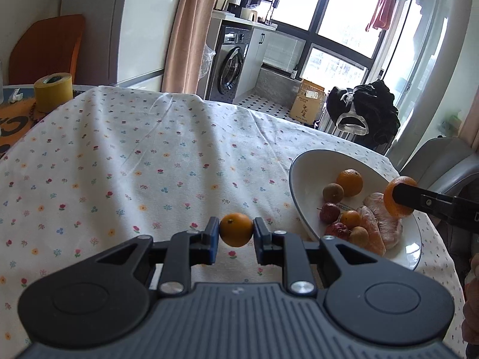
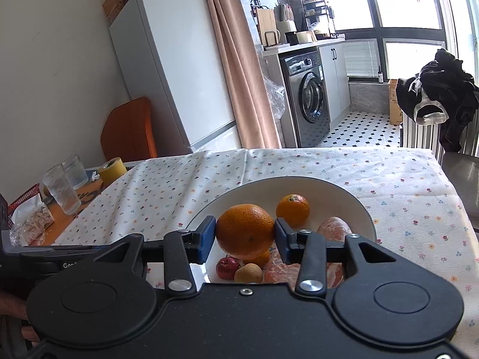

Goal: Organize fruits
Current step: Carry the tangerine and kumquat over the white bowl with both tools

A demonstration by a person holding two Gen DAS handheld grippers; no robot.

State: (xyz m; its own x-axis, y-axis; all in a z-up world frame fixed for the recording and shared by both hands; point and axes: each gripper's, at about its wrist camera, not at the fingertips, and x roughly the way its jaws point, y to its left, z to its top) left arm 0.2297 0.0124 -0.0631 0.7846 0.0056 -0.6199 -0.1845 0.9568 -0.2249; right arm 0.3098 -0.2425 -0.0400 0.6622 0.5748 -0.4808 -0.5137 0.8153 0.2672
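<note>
My left gripper is shut on a small orange, held above the flowered tablecloth, left of the white bowl. My right gripper is shut on a large orange over the white bowl; from the left wrist view that large orange hangs over the bowl's right rim. Inside the bowl lie a mandarin, a small red fruit, a tan round fruit and peeled citrus pieces. More fruit there is hidden by my right gripper.
At the table's left end stand a yellow tape roll, two drinking glasses, a red basket and a snack bag. An orange chair is beyond. A grey chair stands at the right edge.
</note>
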